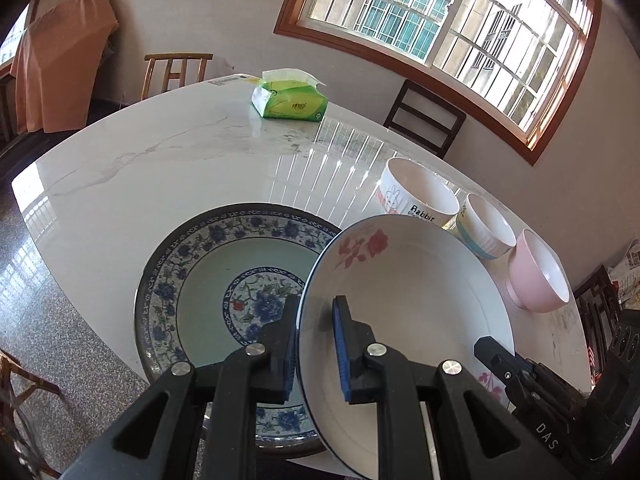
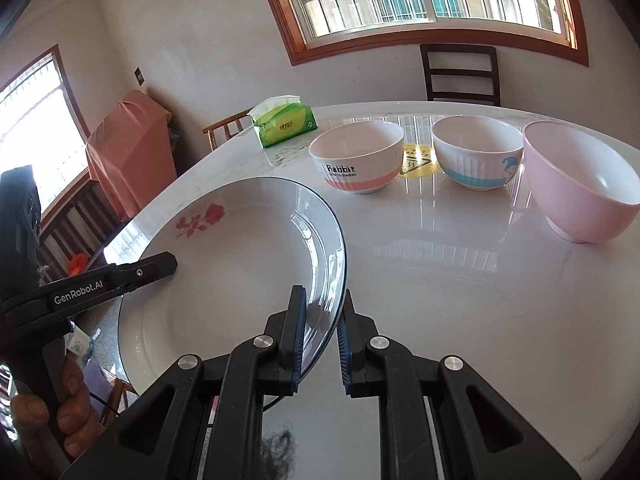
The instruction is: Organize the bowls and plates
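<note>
both the left hand-held gripper (image 1: 316, 344) and the right hand-held gripper (image 2: 322, 340) pinch opposite edges of the white flower plate (image 1: 404, 304), holding it tilted above the table (image 1: 160, 168), partly over the blue patterned plate (image 1: 208, 280), with three bowls (image 2: 358, 156) nearby.

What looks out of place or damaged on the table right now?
Nothing damaged or spilled. Only the white rose plate is off the table, tilted, clamped by both the left gripper and right gripper.

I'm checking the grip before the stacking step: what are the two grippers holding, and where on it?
Both hold the white rose plate by its rim: the left gripper on one side, the right gripper on the opposite side.
</note>
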A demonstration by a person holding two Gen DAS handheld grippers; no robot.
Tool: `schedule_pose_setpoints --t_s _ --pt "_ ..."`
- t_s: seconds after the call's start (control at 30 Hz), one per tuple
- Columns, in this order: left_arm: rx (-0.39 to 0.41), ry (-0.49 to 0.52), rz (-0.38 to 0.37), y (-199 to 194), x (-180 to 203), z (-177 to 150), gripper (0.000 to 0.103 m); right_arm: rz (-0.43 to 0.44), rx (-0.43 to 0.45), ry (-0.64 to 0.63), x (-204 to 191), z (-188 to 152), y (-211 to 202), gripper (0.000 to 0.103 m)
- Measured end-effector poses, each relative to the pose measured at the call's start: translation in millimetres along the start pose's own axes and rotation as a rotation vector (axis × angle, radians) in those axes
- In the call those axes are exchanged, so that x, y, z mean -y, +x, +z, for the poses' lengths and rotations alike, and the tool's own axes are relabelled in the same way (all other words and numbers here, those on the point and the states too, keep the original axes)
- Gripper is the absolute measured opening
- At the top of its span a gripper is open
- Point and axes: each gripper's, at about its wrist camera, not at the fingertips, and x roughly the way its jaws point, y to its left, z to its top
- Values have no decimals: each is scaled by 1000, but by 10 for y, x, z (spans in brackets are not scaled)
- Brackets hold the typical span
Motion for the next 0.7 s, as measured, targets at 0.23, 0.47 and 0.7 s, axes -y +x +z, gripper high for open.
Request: schedule_pose_setpoints --t_s 0.23,0.47,0.7 --pt "3 -32 21 -18 -241 29 16 15 -21 -36 -235 11 166 15" --pt "1 -61 31 -22 -417 47 16 24 -38 -65 -352 42 279 15" --pt "1 -86 43 -21 -562 65 16 31 -49 -91 -471 50 360 15"
